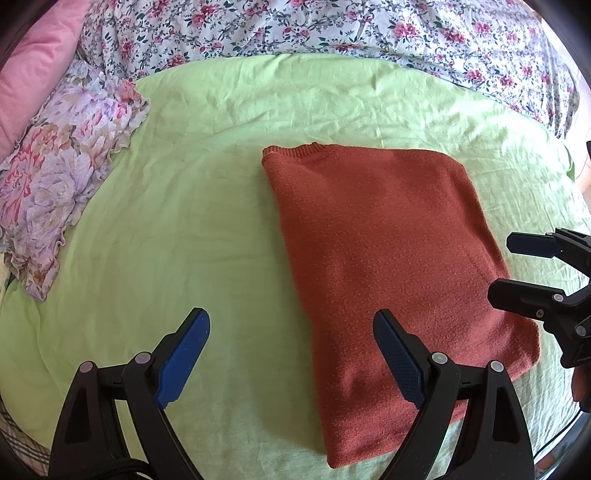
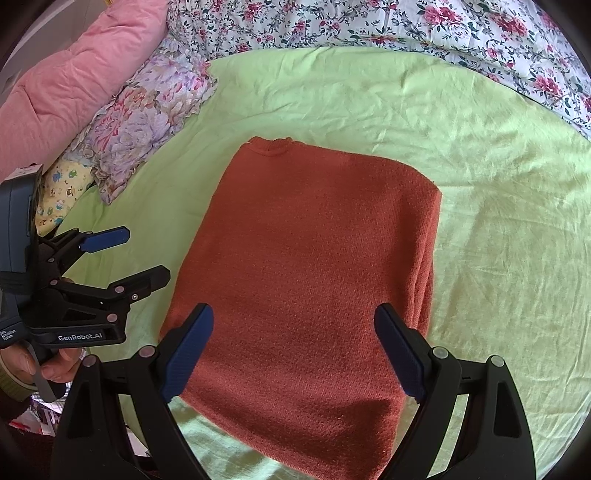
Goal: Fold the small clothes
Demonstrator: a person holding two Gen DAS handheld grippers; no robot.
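Observation:
A rust-orange knit sweater (image 1: 388,251) (image 2: 314,273) lies folded into a long rectangle on the light green bedsheet (image 1: 184,206) (image 2: 498,221), its ribbed collar at the far end. My left gripper (image 1: 291,332) stands open above the sweater's near left edge, holding nothing; it also shows at the left of the right wrist view as the left gripper (image 2: 147,254). My right gripper (image 2: 293,325) hovers open over the sweater's near end, empty; it enters the left wrist view at the right edge as the right gripper (image 1: 506,266). A hand (image 2: 51,365) holds the left gripper's handle.
A floral purple-pink pillow (image 1: 62,177) (image 2: 147,122) lies at the left of the sheet, with a pink quilt (image 1: 33,74) (image 2: 81,74) behind it. A white flowered duvet (image 1: 332,29) (image 2: 406,26) runs along the far side. A yellow patterned cloth (image 2: 62,192) peeks out beside the pillow.

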